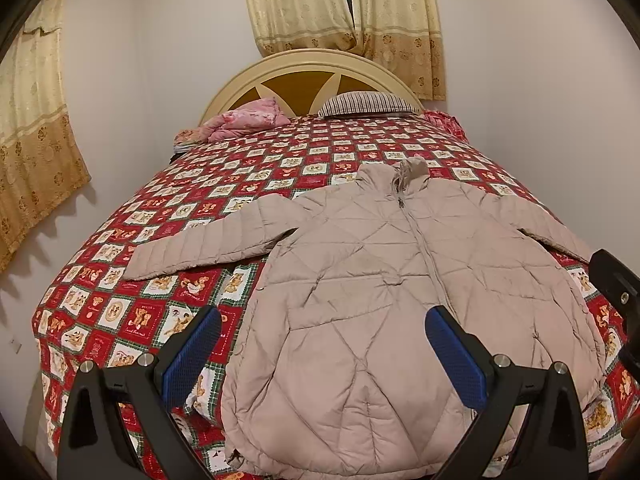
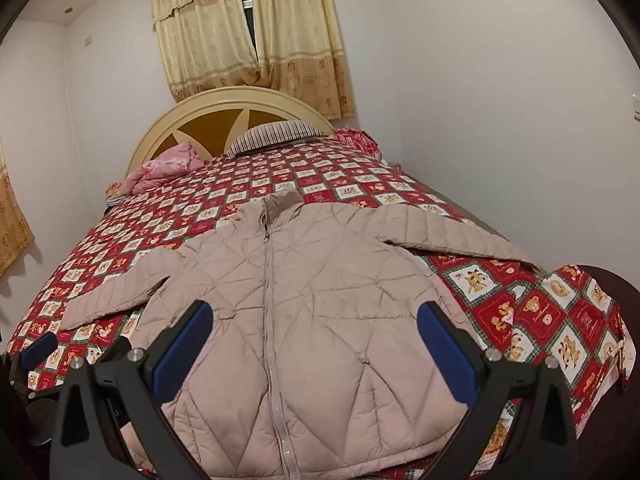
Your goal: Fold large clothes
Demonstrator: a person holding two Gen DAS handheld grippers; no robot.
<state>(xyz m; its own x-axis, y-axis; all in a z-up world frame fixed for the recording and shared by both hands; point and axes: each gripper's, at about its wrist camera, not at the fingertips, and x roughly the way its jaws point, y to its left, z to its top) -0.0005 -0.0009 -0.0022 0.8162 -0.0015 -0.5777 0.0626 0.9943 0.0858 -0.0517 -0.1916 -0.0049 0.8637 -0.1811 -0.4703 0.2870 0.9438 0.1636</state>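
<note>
A beige quilted jacket (image 1: 384, 280) lies flat, zipped, sleeves spread, on the bed (image 1: 120, 312). Left gripper (image 1: 324, 354) and right gripper (image 2: 314, 350) hover above its hem, jaws spread wide, holding nothing.

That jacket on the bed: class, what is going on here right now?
A beige quilted jacket lies spread flat on the red patterned bedspread, front up, zipped, sleeves out to both sides. A person holds a pair of tongs in each hand above its hem end. The left tongs and the right tongs are both open and hold nothing. No fold has been made yet.
</note>
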